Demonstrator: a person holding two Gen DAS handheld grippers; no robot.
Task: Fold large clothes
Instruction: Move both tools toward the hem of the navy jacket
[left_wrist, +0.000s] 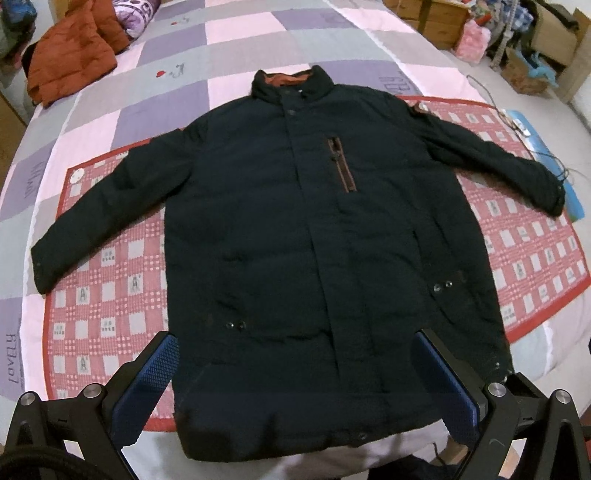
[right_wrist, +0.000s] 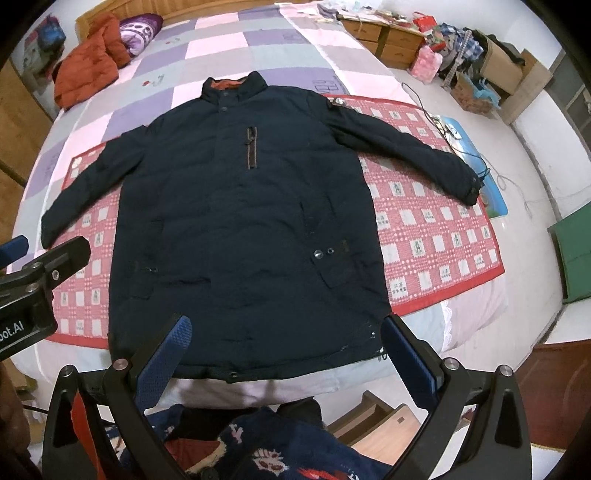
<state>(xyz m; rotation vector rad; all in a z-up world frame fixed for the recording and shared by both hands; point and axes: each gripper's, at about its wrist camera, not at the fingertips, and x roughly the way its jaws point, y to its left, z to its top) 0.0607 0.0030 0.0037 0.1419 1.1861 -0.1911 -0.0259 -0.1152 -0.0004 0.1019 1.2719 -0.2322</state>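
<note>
I am at the very start of the fold: the dark jacket (left_wrist: 295, 221) lies face up and fully spread on the bed (left_wrist: 236, 33), body resting on a red checked mat (left_wrist: 535, 251), collar pointing away from me, hem nearest me at the bed's near edge. Nothing is folded yet, as far as I can judge.

My left gripper (left_wrist: 295, 391) hovers over the hem with its jaws wide and nothing between them. My right gripper (right_wrist: 284, 365) hangs just off the near edge, also wide and empty.

The next move, I think, calls for taking a sleeve and bringing it across the chest. The sleeve on the camera's left (left_wrist: 92, 218) ends near the mat's edge; the other sleeve (left_wrist: 498, 162) reaches toward the far side, its cuff lying close to a thin cable (left_wrist: 495, 107) (worth avoiding when I pinch there).

Room is generous: open quilt lies beyond the collar, and the orange garment (left_wrist: 70, 62) sits well apart at the far corner. The hem runs right along the bed edge, so I have little margin on my side.
</note>
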